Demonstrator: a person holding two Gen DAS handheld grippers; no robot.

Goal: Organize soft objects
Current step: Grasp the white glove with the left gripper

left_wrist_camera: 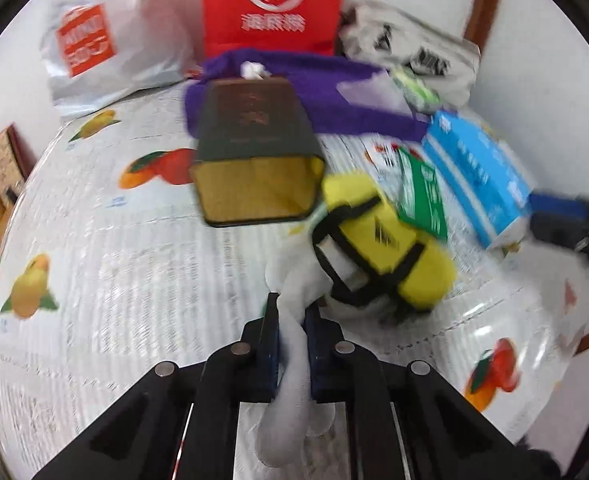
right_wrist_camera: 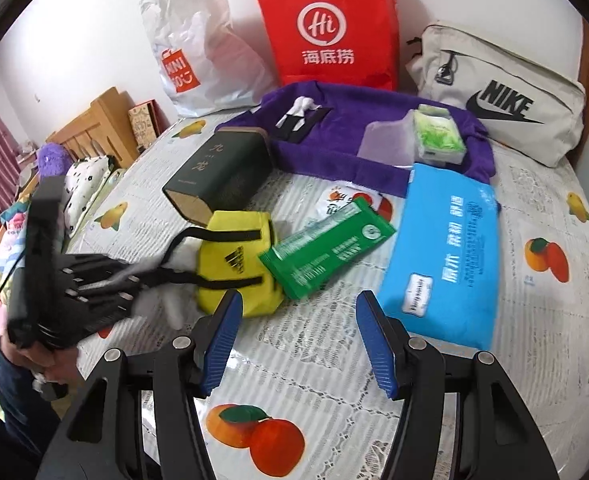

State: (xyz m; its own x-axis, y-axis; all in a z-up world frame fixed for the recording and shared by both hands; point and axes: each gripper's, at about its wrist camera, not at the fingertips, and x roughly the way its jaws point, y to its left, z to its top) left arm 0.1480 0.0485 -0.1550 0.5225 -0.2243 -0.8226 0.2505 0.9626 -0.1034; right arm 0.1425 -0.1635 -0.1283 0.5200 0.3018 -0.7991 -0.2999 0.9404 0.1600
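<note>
My left gripper (left_wrist_camera: 292, 308) is shut on a white soft cloth (left_wrist_camera: 294, 352) that runs from between its pads up under a yellow pouch with black straps (left_wrist_camera: 382, 248). In the right wrist view the left gripper (right_wrist_camera: 142, 278) reaches in from the left to that yellow pouch (right_wrist_camera: 238, 264), with the white cloth (right_wrist_camera: 174, 308) below it. My right gripper (right_wrist_camera: 299, 298) stands open over the tablecloth, just in front of the pouch, with nothing between its blue pads. A purple towel (right_wrist_camera: 374, 120) lies at the back.
A dark green box (right_wrist_camera: 218, 172) lies on its side behind the pouch. A green pack (right_wrist_camera: 326, 244) and a blue tissue pack (right_wrist_camera: 446, 256) lie to the right. A red bag (right_wrist_camera: 334, 28), a white plastic bag (right_wrist_camera: 198, 52) and a Nike bag (right_wrist_camera: 502, 100) line the wall.
</note>
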